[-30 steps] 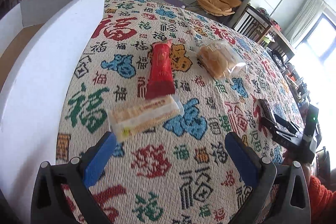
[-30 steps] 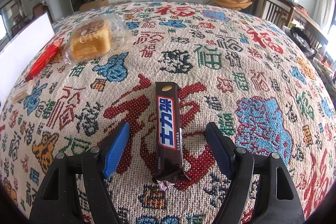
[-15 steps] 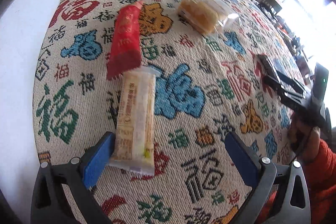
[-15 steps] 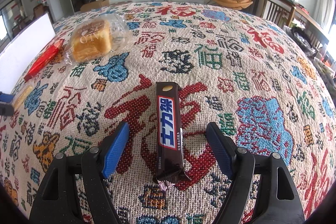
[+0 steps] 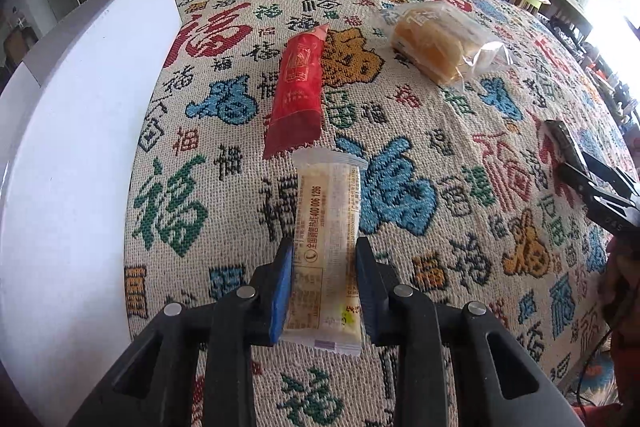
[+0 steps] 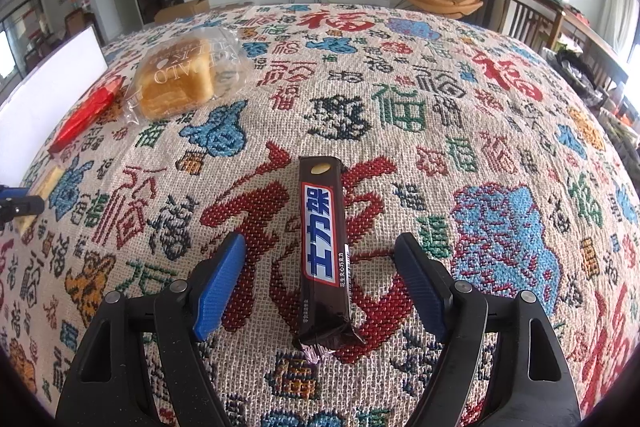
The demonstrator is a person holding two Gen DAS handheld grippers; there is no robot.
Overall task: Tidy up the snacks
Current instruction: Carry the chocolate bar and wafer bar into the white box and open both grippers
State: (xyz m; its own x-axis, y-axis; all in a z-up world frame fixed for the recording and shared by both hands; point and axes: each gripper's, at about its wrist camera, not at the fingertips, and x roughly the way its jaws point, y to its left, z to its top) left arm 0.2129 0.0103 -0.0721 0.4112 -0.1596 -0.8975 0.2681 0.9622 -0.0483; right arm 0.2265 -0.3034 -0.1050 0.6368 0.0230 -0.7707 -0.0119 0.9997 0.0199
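While the white box (image 5: 80, 147) stands along the left edge of the cloth (image 5: 460, 267), the left gripper (image 5: 324, 259) is clenched on the pale bar (image 5: 326, 247), pads against both long sides, its far end poking forward toward the red pack (image 5: 298, 95). Half a second ago those jaws were wide apart, the bar against just the left pad! The bread (image 5: 436, 43) lies farther right. Over right, the right gripper (image 6: 320, 259) sits spread, unmoved, the chocolate bar (image 6: 322, 251) lying lengthwise between its fingers, touching neither.
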